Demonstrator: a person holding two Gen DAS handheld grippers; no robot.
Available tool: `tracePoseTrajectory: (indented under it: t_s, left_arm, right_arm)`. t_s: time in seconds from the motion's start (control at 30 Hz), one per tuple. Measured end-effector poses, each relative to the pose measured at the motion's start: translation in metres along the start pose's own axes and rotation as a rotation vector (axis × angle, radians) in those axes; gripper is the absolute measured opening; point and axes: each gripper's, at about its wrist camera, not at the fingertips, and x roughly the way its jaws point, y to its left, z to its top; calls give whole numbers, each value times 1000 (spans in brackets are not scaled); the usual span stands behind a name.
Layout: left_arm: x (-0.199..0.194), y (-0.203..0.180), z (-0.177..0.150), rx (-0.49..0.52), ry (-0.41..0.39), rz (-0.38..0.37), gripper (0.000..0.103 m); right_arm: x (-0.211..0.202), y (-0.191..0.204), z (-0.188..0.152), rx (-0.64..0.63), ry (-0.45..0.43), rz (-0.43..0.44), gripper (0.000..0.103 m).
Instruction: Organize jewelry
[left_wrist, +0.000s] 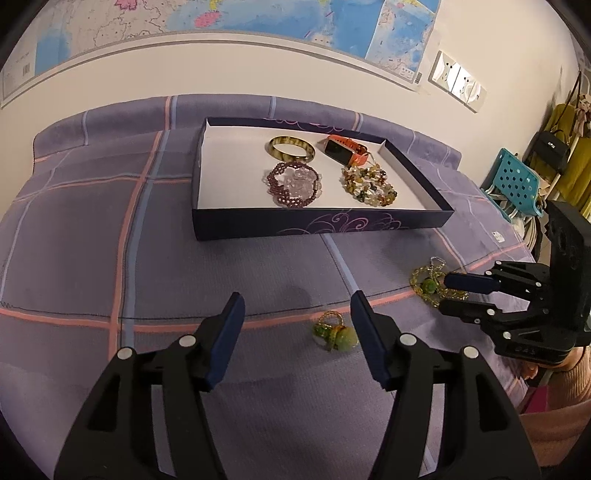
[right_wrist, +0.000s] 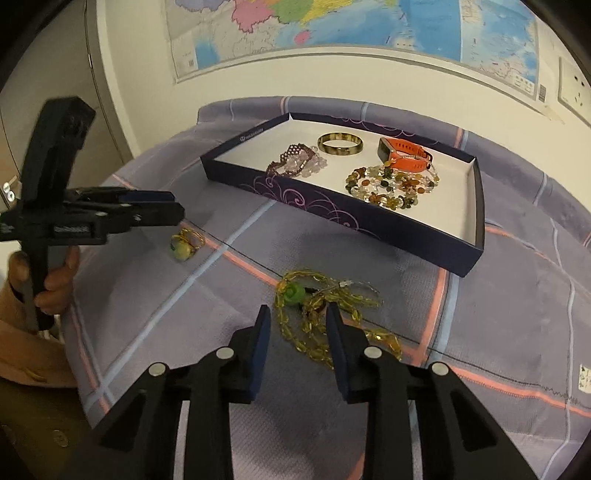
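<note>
A: Status? Where's the jewelry

B: Four pieces already in the box (left_wrist: 317, 219): bangle (left_wrist: 291, 148), purple bead bracelet (left_wrist: 293, 184), orange watch (left_wrist: 345, 147), mixed stone strand (left_wrist: 369, 184). Two left on the plaid bedspread (left_wrist: 92, 229), both in front of the box

A: Which two

B: Yellow bead necklace (right_wrist: 325, 317) with a green pendant, and a small green-stone ring (left_wrist: 334, 332)

A: Grippers?

B: Right gripper (right_wrist: 299, 317) is partly open, straddling a bunch of the necklace near the pendant. Beads sit between the jaws, but I can't see the pads pressing on them, so no grip. Left gripper (left_wrist: 297, 308) is roughly half open, empty, tips above the cloth; ring lies just beside its right finger, not between the two

A: How will the necklace handle

B: My read: light, fully limp, glassy beads so slippery. It'll hang and swing once lifted. Pinch a doubled-up bunch of strand, not a single bead; a lone bead likely squirts out. Avoid clamping the thin clasp end, it looks fragile

A: And the ring

B: Tiny, rigid, rounded stone, probably rolls. Take it across the wire band or squarely over the stone, pads low against the cloth. The soft bedspread gives, so pressing down a bit should be fine

A: Risk?

B: Strand snagging the box wall on the way in
</note>
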Motion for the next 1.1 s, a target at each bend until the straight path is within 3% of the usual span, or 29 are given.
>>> tracePoseTrajectory:
  t_s: [0.1,0.3,0.63,0.77,0.97,1.1]
  left_arm:
    - [-1,-2,0,8,-1,-4,60]
    - [-1,-2,0,8,0,-6,61]
    - [3,-6,-1,7,5,-21,62]
    - [2,-7,-3,13,6,-19,62]
    - [2,-1,-4,1,7,-19,62]
    - [1,3,-4,5,5,-20,63]
  right_arm:
    - [3,-2,-2,-1,17,-19,18]
    - [-4,-8,-5,14,12,-13,9]
    - [-6,-4,11,9,-36,-6,16]
    - [12,0,17,-18,12,-31,15]
    - [5,-1,16,-15,-15,-24,11]
    - [-17,1,23,23,-72,81,11]
